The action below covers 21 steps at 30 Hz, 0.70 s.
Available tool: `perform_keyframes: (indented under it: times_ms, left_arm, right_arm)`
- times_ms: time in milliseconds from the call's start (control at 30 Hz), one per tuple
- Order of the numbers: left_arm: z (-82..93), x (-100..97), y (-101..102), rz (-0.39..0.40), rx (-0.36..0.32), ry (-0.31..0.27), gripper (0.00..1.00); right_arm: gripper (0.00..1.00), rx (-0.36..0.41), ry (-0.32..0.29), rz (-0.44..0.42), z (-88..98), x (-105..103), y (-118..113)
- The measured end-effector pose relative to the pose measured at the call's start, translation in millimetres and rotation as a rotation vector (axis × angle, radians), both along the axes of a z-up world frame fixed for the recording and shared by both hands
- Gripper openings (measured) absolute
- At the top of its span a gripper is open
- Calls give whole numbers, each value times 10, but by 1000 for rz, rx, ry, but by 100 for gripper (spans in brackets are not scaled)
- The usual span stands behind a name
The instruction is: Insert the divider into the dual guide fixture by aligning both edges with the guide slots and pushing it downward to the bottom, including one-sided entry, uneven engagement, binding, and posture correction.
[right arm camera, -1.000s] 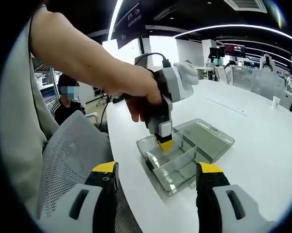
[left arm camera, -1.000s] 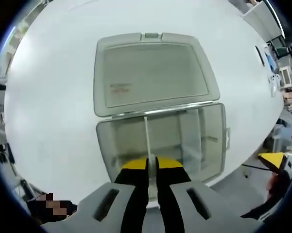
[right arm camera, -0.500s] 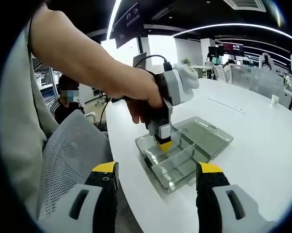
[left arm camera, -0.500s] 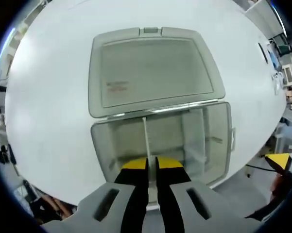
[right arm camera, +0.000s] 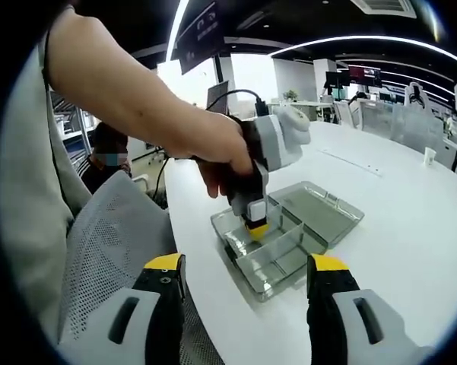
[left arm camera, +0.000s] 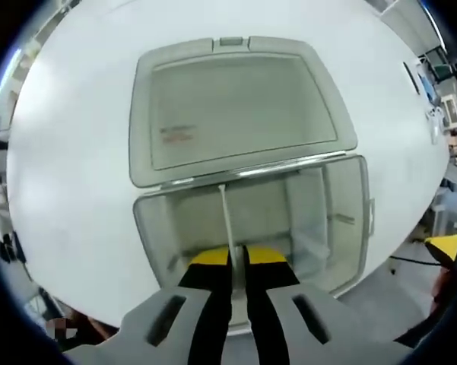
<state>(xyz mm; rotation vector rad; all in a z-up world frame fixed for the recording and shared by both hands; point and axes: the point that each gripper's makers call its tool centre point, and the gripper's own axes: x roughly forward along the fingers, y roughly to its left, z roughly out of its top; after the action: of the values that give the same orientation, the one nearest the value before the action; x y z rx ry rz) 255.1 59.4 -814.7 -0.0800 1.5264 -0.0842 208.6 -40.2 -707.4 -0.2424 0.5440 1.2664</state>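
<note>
Divider [left arm camera: 226,220], a thin pale plate seen edge-on, stands upright inside the clear fixture box [left arm camera: 153,236]. In the left gripper view it runs from the yellow jaw tips toward 12 o'clock, and its far end meets the wall at the hinge side. The left gripper [left arm camera: 237,258] has its jaws pressed together on the near top edge of the divider, pinching it. In the right gripper view this same gripper [right arm camera: 256,226] is seen from outside, pointing down into the box [right arm camera: 285,262], with the person's hand [right arm camera: 217,156] around its handle. I cannot tell from either view whether both edges sit in their slots, or how deep the plate is.

At 3 o'clock from the divider, other walls [left arm camera: 304,209] already separate the box into compartments. The open lid [left arm camera: 236,106] lies flat on the white table [left arm camera: 68,137] at 12 o'clock. The right gripper [right arm camera: 247,285] has its jaws spread wide with nothing between them, well apart from the box.

My judgement is that the push downward is in progress. The risk is that one edge goes down before the other; then the plate tilts and binds in the slots. Pushing harder in this case could bend the plate or shift the box, because nothing holds the box.
</note>
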Motion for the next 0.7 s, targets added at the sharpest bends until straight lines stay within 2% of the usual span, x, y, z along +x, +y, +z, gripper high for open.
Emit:
perform_keyframes:
  times_ms: [367,533,700]
  left_arm:
    - [43,-21,-25,4,-46,-5,8]
    - [140,35,-24,4,-66,-31,10]
    - [189,23,-36,3,-82,-28,10]
  right_arm:
    - [62,-2,-4,7,17,9,24]
    - [62,1,-9,15,38,7,55]
    - [62,3,-13,17,63,10,64]
